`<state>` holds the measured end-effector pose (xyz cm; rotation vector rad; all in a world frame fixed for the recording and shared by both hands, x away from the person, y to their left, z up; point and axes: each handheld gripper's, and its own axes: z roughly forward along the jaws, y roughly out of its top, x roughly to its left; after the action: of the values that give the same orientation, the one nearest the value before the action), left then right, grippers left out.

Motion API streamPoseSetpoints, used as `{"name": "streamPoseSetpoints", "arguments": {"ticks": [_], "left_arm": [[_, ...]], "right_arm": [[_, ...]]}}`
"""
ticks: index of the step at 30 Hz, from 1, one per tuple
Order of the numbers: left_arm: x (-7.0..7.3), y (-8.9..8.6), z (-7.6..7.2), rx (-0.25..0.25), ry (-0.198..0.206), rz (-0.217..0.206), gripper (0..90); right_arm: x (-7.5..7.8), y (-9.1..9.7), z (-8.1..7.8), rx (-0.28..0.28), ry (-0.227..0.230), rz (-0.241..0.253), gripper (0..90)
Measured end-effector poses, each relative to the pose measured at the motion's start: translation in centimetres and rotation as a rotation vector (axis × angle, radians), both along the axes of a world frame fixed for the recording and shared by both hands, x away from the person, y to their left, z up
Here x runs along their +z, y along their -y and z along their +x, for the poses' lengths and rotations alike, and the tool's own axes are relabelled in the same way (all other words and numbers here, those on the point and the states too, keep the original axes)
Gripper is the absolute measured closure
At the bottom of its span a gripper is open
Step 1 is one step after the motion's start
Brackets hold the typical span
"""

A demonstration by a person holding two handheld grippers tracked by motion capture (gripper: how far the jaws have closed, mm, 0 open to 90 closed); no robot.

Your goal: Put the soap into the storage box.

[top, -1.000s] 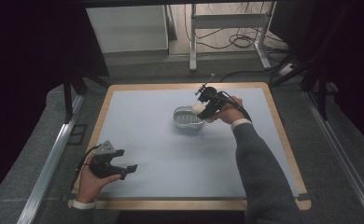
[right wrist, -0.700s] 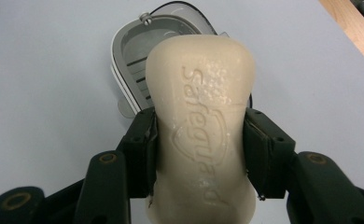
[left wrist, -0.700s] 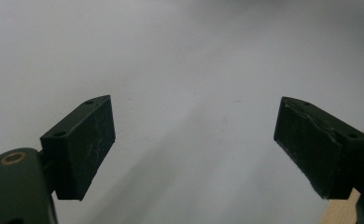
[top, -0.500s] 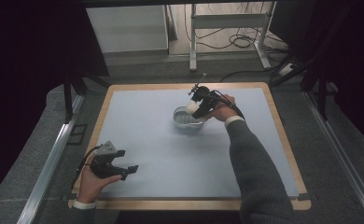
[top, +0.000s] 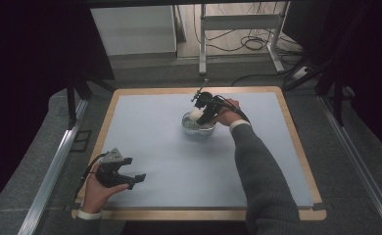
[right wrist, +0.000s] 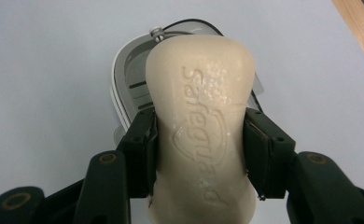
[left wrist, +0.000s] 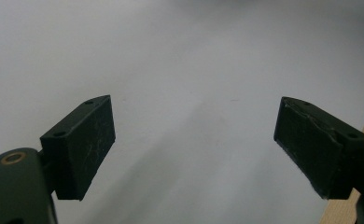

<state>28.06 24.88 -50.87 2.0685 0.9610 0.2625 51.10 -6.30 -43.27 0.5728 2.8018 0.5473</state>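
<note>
While the left gripper (top: 130,177) rests idle near the table's (top: 145,122) front-left corner, jaws spread wide over bare grey surface, the work goes on farther back. There the right gripper (right wrist: 199,140) is clamped on a cream soap bar (right wrist: 203,126), held just above a metal soap dish (top: 197,126) behind the table's middle. Judging by this, the bar is either about to be set in or just lifted out; release or carrying away remains. The right forearm reaches diagonally, hand (top: 224,111) tipped down.
</note>
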Motion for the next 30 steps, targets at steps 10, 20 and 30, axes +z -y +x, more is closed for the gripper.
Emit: {"name": "streamPoseSetpoints", "arguments": {"ticks": [10, 20, 30], "left_arm": [[0.2, -0.3, -0.1, -0.009, 0.005, -0.036, 13.2], [0.0, -0.3, 0.1, -0.009, -0.003, -0.034, 13.2], [-0.2, -0.2, 0.1, -0.01, -0.004, -0.031, 13.3]], "right_arm": [[-1.2, -0.9, 0.4, 0.022, 0.002, -0.042, 48.9], [-1.3, -1.0, 0.5, 0.013, -0.003, -0.018, 47.7], [0.8, 0.4, -1.2, -0.056, 0.029, 0.141, 34.1]]}}
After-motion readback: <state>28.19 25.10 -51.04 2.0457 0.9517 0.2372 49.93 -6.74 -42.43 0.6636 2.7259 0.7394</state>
